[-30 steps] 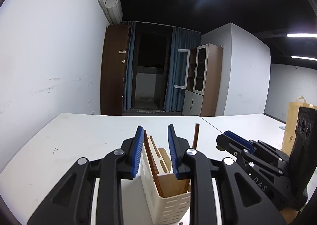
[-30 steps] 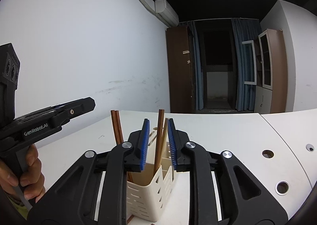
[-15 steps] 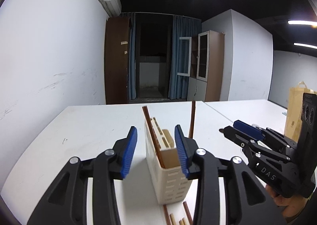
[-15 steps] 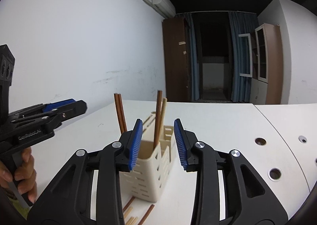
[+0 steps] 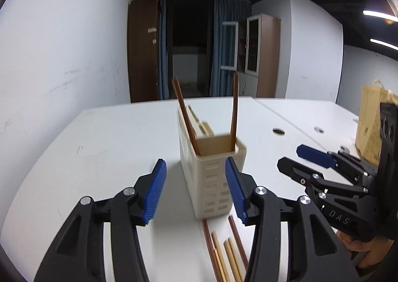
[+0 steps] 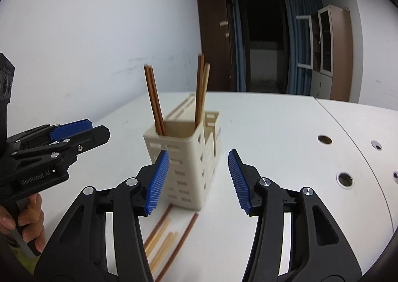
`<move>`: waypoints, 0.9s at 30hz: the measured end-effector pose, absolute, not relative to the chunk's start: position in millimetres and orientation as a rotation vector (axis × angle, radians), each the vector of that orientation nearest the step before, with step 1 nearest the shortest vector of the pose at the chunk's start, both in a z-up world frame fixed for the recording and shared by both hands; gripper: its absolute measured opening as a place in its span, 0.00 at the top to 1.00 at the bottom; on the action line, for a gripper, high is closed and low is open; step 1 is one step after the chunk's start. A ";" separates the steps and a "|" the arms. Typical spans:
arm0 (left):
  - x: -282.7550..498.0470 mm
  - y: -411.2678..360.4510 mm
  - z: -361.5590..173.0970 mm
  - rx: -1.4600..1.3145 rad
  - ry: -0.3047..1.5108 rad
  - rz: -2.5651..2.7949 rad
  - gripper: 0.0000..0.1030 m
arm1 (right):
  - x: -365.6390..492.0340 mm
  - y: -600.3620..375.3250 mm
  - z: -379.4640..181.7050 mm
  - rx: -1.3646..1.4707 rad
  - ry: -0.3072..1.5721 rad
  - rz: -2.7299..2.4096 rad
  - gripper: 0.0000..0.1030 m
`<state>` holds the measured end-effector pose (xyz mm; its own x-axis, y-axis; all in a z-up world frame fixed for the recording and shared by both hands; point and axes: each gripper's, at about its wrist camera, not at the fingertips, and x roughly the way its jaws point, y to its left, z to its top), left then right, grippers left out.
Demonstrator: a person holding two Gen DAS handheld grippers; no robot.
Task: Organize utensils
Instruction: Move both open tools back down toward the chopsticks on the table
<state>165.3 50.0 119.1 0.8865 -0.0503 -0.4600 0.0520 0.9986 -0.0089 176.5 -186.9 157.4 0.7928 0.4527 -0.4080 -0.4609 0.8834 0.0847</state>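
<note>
The white bench [image 5: 104,147] carries everything, and on it the cream holder [image 5: 211,172] stands upright just beyond both my grippers. A few brown chopsticks [image 6: 155,100] already lean inside its tall near compartment, some at its left side and some at its right. More loose sticks [image 5: 225,254] lie flat on the bench just in front of the holder, running towards me.

My left gripper [image 5: 196,195] has just been opening its fingers; they stand spread now with nothing between them, only the holder's wall showing behind. My right gripper [image 6: 199,180] has done the same and is likewise empty.

I judge one drop-in is finished and the next pick-up is in hand. The next move calls for tipping lower towards the loose sticks, lining the fingers across one stick rather than along it, and closing without catching its neighbours, which lie tight together. Then the stick must be raised upright over the open compartment.
</note>
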 end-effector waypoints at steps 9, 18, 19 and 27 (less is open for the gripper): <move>163.1 60.6 93.8 -0.030 0.553 -0.046 0.53 | 179.9 -175.9 123.4 -0.069 0.559 0.491 0.48; 167.6 71.0 71.9 -0.063 0.614 -0.045 0.53 | 192.8 -160.5 85.4 -0.103 0.690 0.472 0.48; 168.2 70.5 70.1 -0.062 0.619 -0.047 0.53 | 194.1 -158.9 82.3 -0.107 0.701 0.470 0.48; 172.8 67.8 61.0 -0.056 0.656 -0.052 0.53 | 210.5 -148.2 55.8 -0.117 0.803 0.451 0.49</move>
<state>172.8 67.8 61.0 0.7911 -0.0657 -0.6081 0.0300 0.9972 -0.0687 210.5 -148.2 55.8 0.6057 0.3450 -0.7170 -0.4327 0.8990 0.0671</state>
